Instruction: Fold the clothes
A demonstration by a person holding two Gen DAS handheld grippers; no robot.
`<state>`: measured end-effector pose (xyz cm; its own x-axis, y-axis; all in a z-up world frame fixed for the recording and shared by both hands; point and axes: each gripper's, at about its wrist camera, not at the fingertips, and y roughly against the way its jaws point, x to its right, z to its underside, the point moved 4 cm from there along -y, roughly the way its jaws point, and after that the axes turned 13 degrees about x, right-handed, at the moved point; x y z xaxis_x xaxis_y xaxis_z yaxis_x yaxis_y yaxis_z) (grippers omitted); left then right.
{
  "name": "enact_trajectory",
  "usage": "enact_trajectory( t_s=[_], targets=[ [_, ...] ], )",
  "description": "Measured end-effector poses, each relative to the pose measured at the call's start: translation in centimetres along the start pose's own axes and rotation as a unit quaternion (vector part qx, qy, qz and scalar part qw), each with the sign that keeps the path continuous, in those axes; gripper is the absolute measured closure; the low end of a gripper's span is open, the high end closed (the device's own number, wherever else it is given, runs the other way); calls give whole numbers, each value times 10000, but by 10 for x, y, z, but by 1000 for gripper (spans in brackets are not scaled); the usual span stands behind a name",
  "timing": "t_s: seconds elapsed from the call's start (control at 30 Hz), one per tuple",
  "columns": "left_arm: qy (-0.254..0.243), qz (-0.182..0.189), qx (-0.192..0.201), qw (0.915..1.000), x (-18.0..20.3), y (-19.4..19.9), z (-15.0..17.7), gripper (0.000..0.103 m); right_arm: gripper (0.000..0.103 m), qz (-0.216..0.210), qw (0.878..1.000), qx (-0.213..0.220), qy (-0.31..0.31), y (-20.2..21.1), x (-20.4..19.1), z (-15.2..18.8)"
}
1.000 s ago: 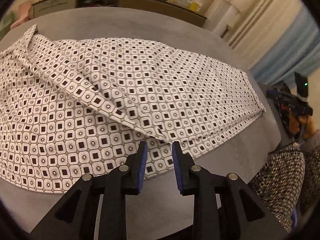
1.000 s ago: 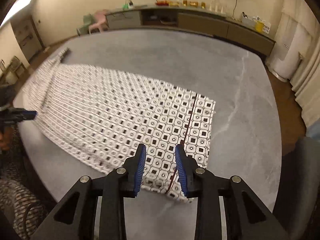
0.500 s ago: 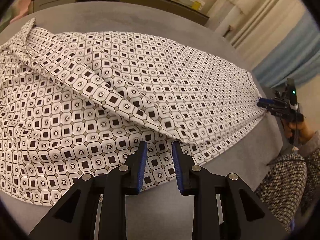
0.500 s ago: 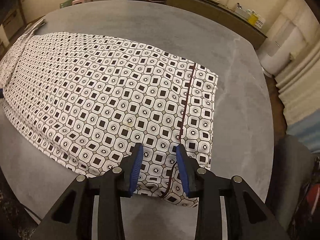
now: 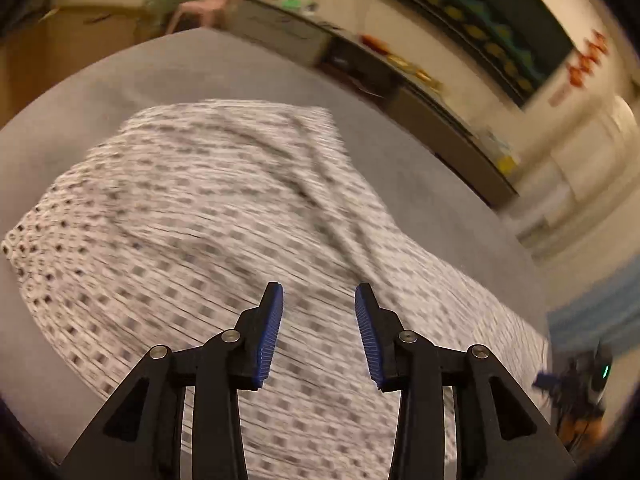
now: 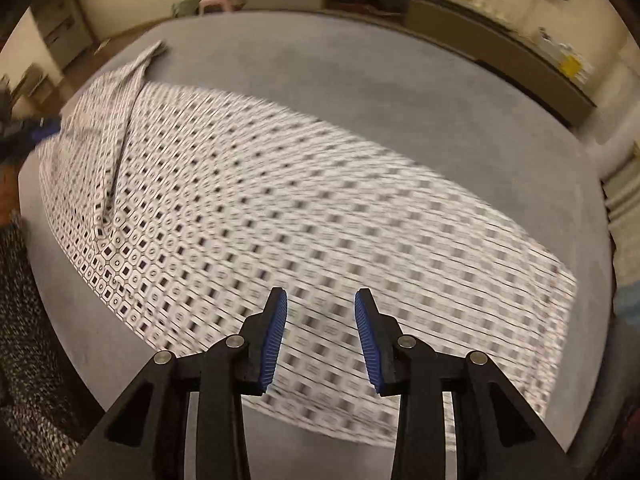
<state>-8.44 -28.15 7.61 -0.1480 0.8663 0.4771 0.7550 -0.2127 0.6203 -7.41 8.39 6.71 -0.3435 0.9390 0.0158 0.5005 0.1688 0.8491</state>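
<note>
A white garment (image 6: 280,208) printed with small dark squares lies spread across a round grey bench (image 6: 360,80), covering most of its near half. Both views are blurred by motion.

In the right wrist view, at the far left, the dark body and blue tips of the left tongs (image 6: 38,134) show beside the garment's left end; whether they touch the cloth cannot be told. A narrow flap of the garment (image 6: 132,92) runs from that end up toward the far left of the bench, lying over the main panel. The cloth stretches rightward to a straight edge (image 6: 560,292) with a thin reddish line along it. The right tongs (image 6: 321,334) sit above the near edge of the garment, blue pads apart, holding nothing.

In the left wrist view, the left tongs (image 5: 319,332) hover over the garment (image 5: 180,220) with pads apart and empty. A creased ridge (image 5: 328,200) crosses the cloth diagonally. At the far right, the right tongs (image 5: 568,384) appear small and blurred near the garment's end, with a green light (image 5: 605,371) on them.

A long low cabinet (image 6: 460,12) lines the wall behind the bench.
</note>
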Motion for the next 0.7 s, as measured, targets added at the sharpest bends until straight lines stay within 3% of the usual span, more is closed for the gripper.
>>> enact_trajectory(
  t_s=[0.17, 0.27, 0.43, 0.5, 0.57, 0.7],
  targets=[
    [928, -785, -129, 9925, -81, -7, -4, 64, 61, -38, 9990, -344, 279, -29, -40, -24],
    [1360, -638, -104, 9886, -101, 5, -3, 62, 61, 0, 9989, -454, 75, -26, -47, -57],
    [1573, -65, 131, 9874, -79, 23, -32, 54, 59, -668, 9974, 251, -107, -9, -107, -176],
    [1473, 55, 114, 9890, -71, 20, -43, 50, 42, -998, 9929, 577, -290, -6, -142, -213],
    [1377, 101, 89, 9904, -69, 15, -50, 50, 35, -1301, 9870, 798, -508, -29, -172, -228],
    [1585, 1, -138, 9873, -103, -2, -32, 49, 34, -1621, 9806, 846, -701, -103, -231, -243]
  ],
)
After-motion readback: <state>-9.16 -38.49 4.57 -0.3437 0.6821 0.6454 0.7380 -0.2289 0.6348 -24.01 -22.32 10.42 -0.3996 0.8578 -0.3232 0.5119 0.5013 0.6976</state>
